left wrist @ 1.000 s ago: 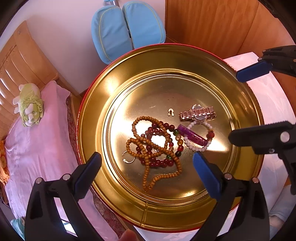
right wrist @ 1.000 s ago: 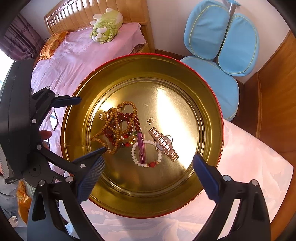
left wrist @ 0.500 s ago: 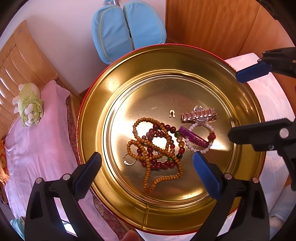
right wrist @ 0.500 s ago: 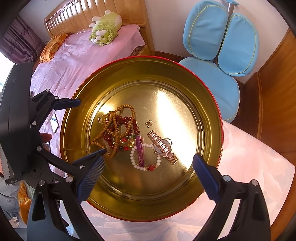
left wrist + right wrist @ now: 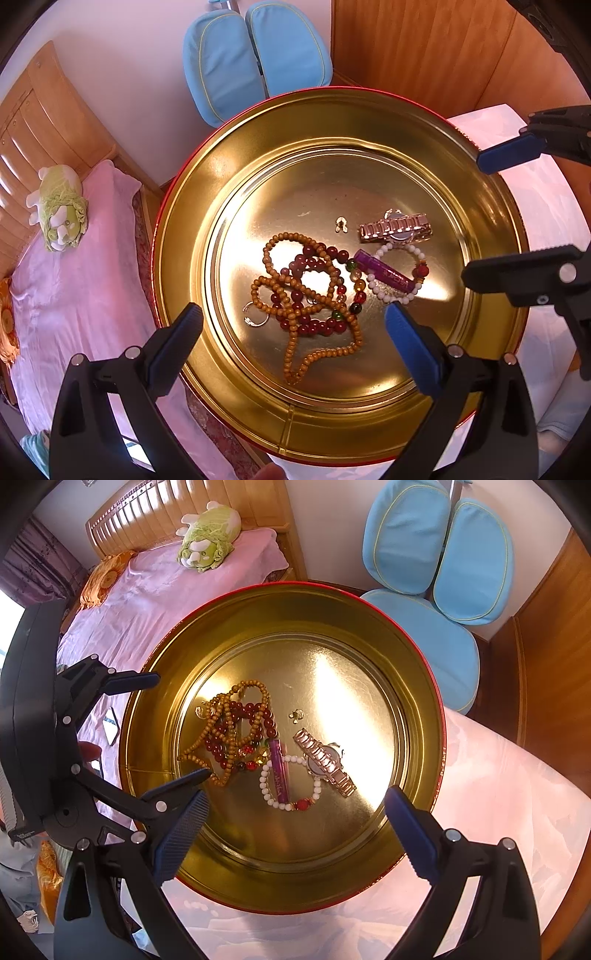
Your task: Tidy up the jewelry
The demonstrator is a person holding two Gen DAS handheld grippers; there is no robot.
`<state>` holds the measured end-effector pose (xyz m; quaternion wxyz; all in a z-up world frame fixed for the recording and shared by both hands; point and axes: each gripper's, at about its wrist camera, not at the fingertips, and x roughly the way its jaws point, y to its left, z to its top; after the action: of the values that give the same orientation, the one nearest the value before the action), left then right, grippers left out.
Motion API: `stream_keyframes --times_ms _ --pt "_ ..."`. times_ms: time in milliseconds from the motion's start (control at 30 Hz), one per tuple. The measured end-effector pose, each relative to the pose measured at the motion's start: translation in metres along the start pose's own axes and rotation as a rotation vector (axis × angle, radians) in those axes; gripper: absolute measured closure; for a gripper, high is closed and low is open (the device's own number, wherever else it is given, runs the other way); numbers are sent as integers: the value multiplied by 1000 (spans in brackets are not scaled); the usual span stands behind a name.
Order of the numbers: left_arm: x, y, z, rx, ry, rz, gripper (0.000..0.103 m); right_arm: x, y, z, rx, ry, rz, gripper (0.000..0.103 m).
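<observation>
A round gold tin (image 5: 258, 398) (image 5: 417, 701) with a red outer wall holds a jewelry heap. In it lie a tan wooden bead strand (image 5: 317, 354) (image 5: 199, 760), dark red beads (image 5: 310, 325) (image 5: 255, 709), a white bead bracelet (image 5: 406, 251) (image 5: 264, 786), a purple tube (image 5: 384, 273) (image 5: 279, 775), a rose-gold watch (image 5: 395, 227) (image 5: 325, 760), a silver ring (image 5: 255, 317) and a small charm (image 5: 341, 223) (image 5: 296, 714). My left gripper (image 5: 291, 343) is open above the tin's near side. My right gripper (image 5: 295, 827) is open over the tin's near rim, empty.
The tin stands on a pale pink cloth (image 5: 498, 794). A blue padded chair (image 5: 436, 554) and a wooden cabinet (image 5: 424, 48) stand behind. A bed with a pink sheet (image 5: 66, 266) and a green plush toy (image 5: 59, 214) lies to the left.
Both grippers have drifted slightly lower and closer over the tin; the jewelry sits a little lower in both views. Nothing was taken hold of.
</observation>
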<state>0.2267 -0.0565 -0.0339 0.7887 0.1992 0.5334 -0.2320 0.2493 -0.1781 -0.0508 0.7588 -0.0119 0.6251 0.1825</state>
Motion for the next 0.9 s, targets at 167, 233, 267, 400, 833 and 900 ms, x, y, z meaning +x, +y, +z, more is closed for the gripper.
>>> stream_keyframes --times_ms 167,233,267,400,833,900 --pt "-6 -1 -3 -13 -26 4 7 -2 -1 -7 24 -7 15 6" --pt "-9 -2 -5 -14 -35 -15 7 -3 -1 -9 28 -7 17 6" --pt "-10 -2 -5 -13 -35 -17 7 -3 -1 -10 28 -6 14 6" --pt "-12 -5 -6 -10 -37 -17 7 -5 -1 -13 36 -9 14 6" --pt "-19 -3 -12 -54 -63 -12 7 -11 -3 -25 79 -53 43 6" --pt "-26 -6 -16 -71 -84 12 7 -15 -7 -28 99 -87 77 6"
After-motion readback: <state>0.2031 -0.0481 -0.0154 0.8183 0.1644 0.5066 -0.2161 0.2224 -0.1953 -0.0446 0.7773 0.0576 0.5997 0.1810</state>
